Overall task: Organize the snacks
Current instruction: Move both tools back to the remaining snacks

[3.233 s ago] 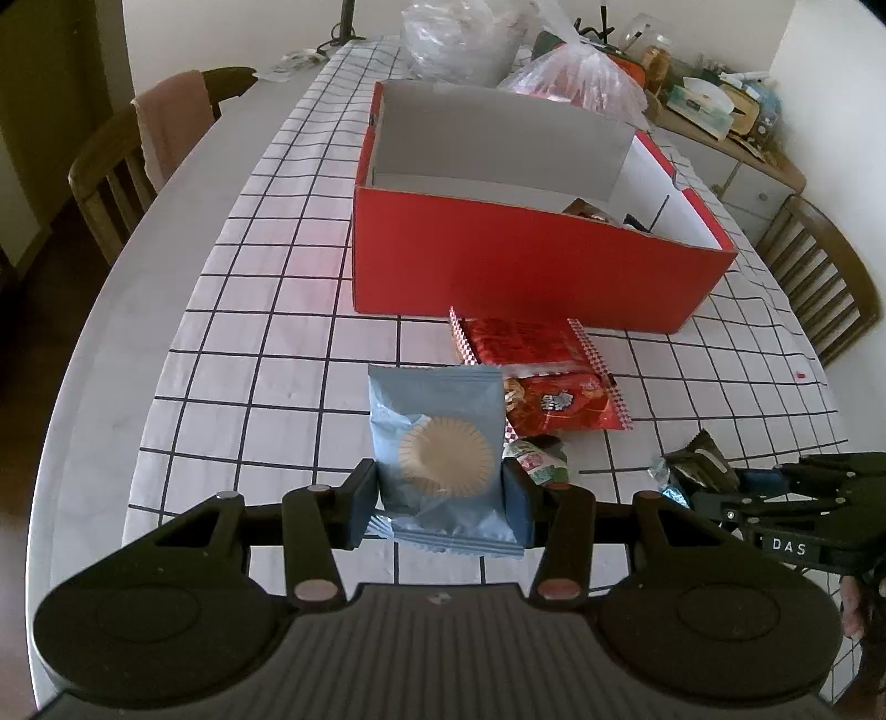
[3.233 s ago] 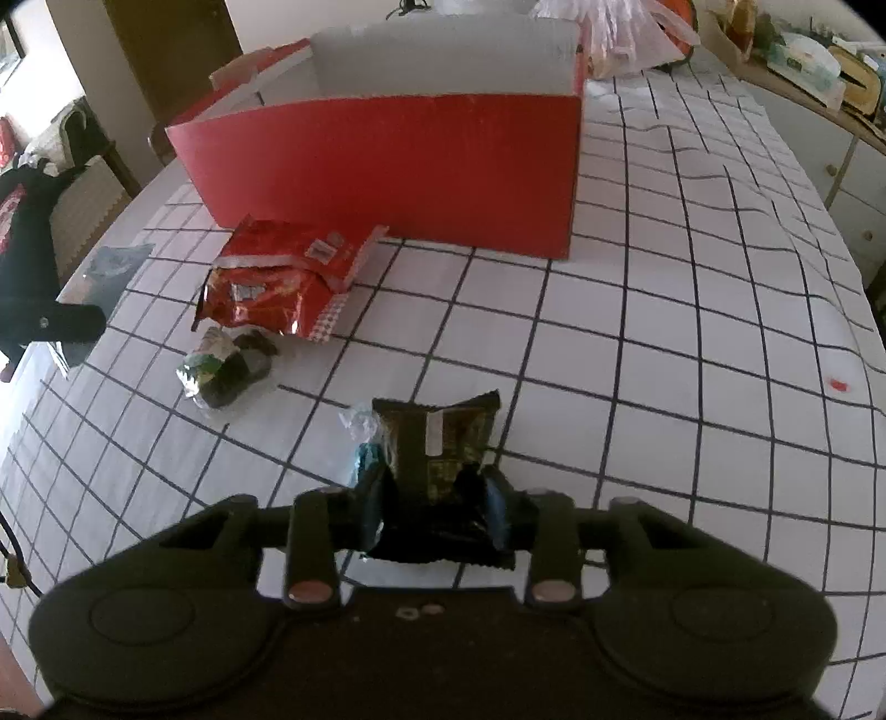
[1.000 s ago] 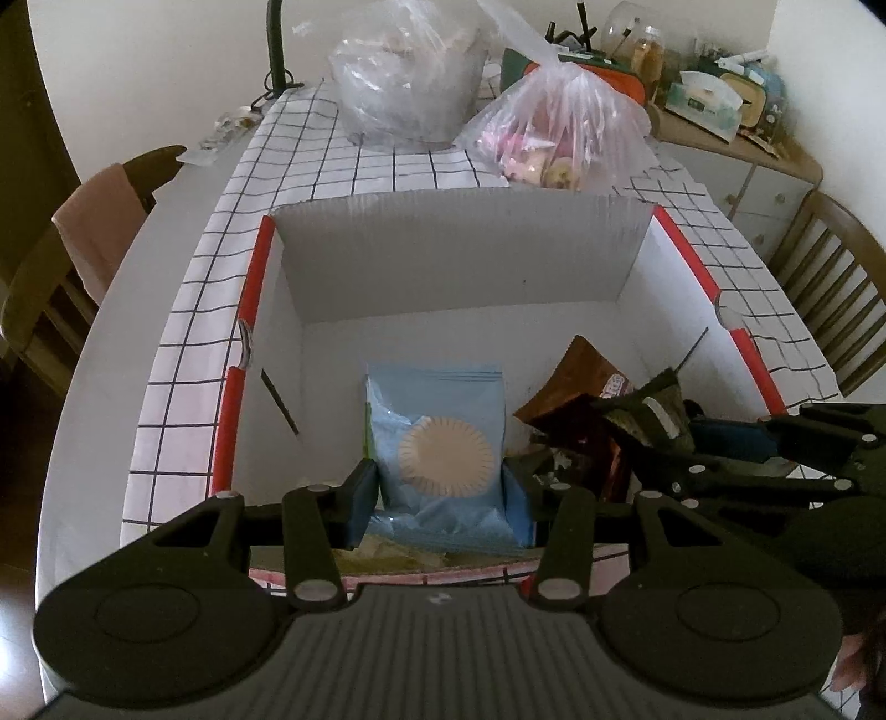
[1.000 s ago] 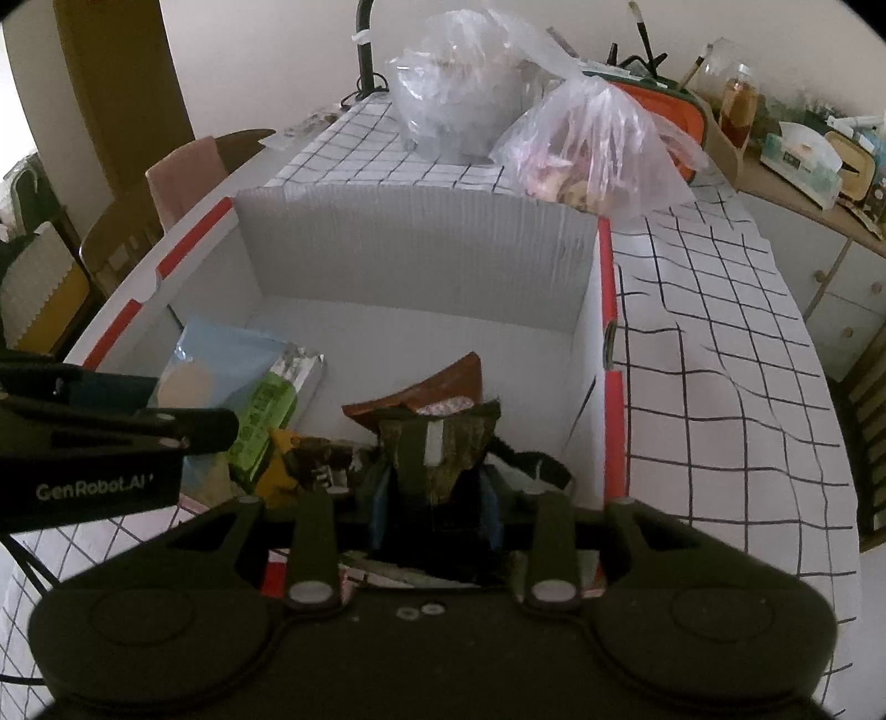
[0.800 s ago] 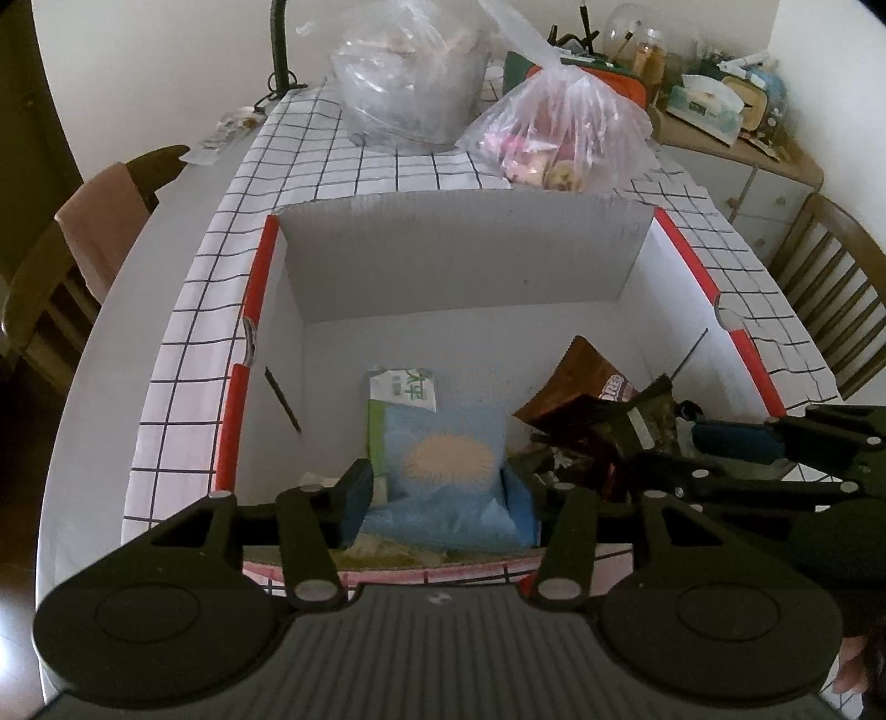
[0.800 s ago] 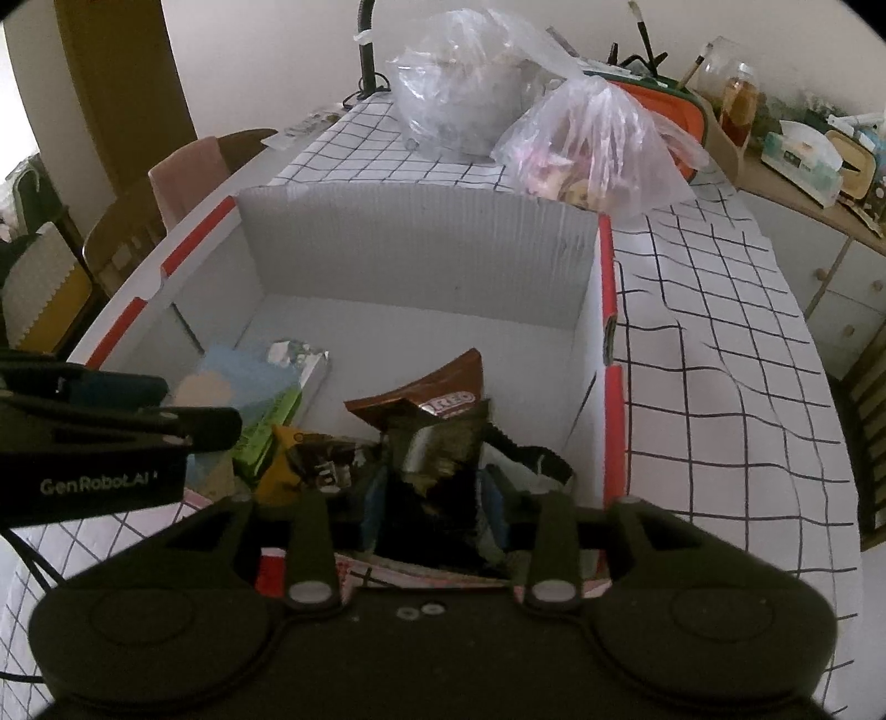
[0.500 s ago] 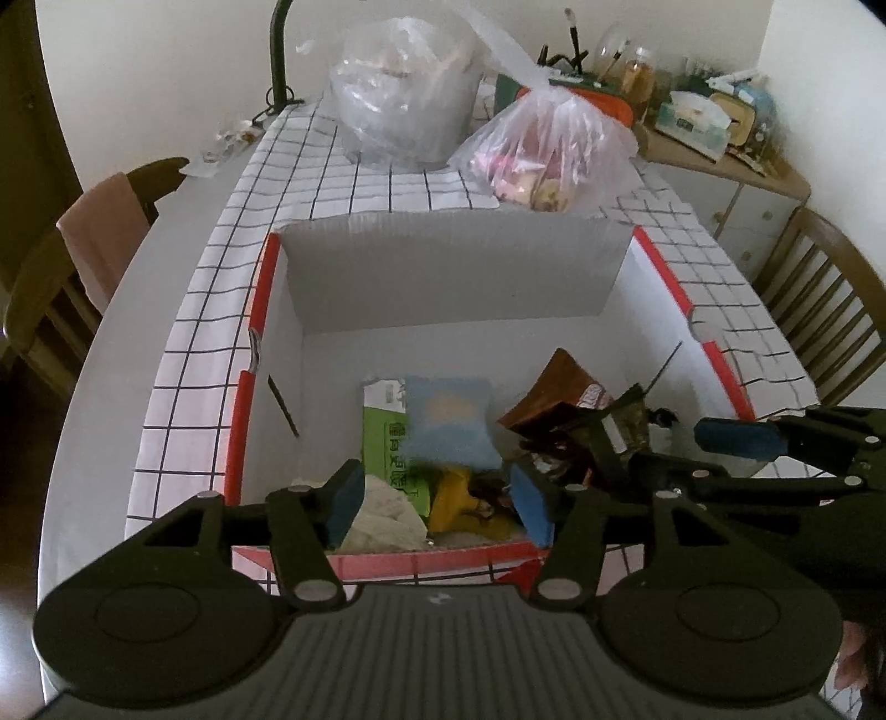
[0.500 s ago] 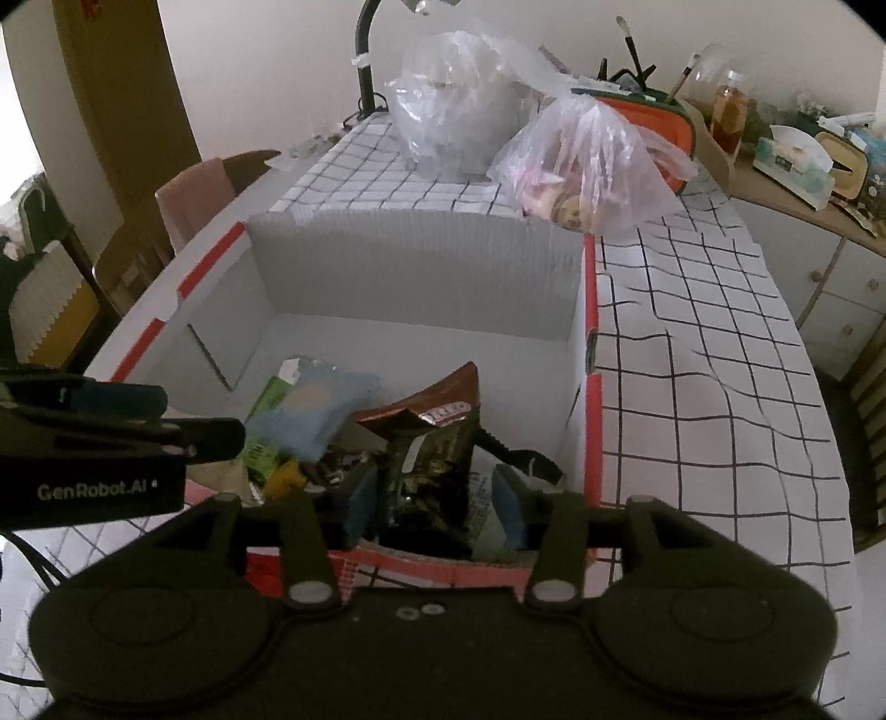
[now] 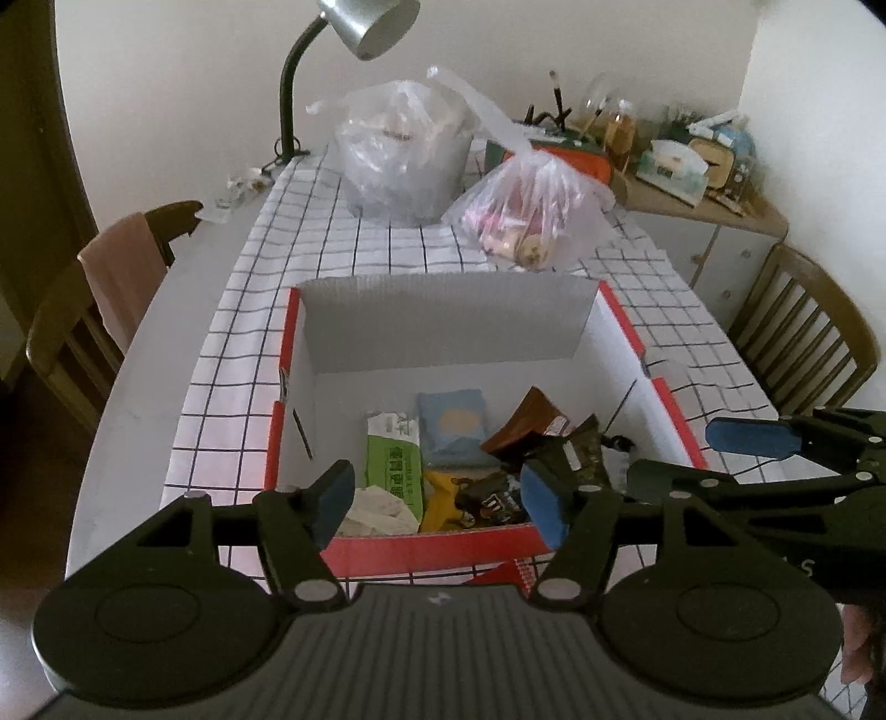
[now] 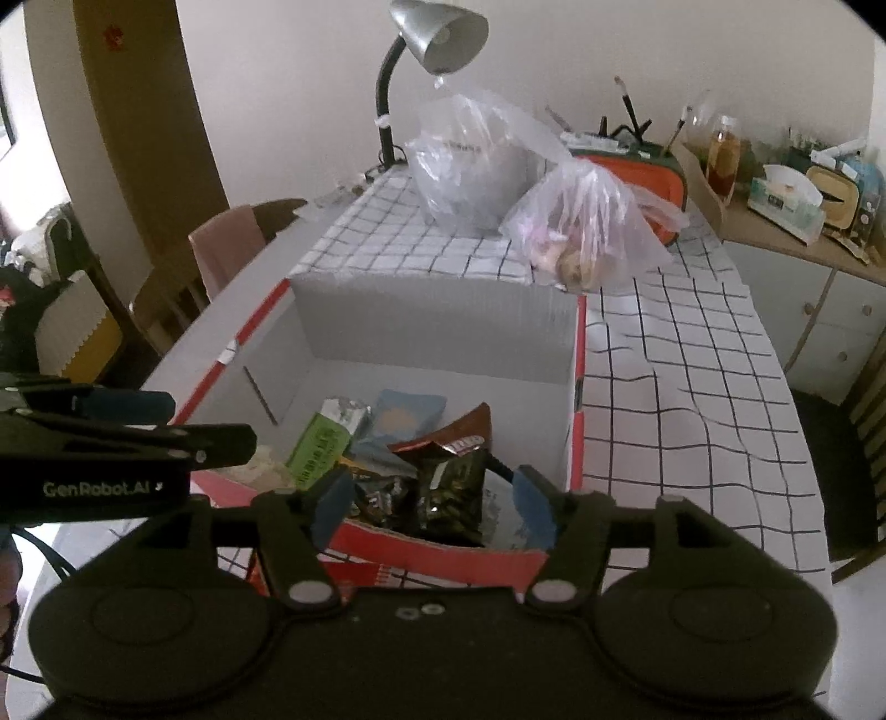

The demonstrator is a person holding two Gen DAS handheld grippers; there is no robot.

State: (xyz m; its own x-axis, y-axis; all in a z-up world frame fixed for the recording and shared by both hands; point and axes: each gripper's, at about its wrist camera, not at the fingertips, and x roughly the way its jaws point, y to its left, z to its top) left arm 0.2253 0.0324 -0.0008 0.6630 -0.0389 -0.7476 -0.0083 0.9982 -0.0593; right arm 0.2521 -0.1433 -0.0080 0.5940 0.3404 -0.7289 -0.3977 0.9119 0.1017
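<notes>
Both my claws are emptier than a moment ago; my left gripper point(image 9: 440, 495) is opening with nothing between its pads, its blue snack packet point(image 9: 451, 425) now lying flat in the red box point(image 9: 437, 545) beside a green packet point(image 9: 392, 464); my right gripper point(image 10: 429, 507) is opening too, its dark snack packet point(image 10: 451, 487) dropped among the wrappers at the box's near right. I am hovering over a checked tablecloth point(image 10: 686, 387); two plastic bags point(image 9: 410, 160) and a lamp point(image 9: 354, 33) are standing beyond the box; wooden chairs point(image 9: 808, 338) are flanking the table. Bare cloth is lying open to the right of the box.
</notes>
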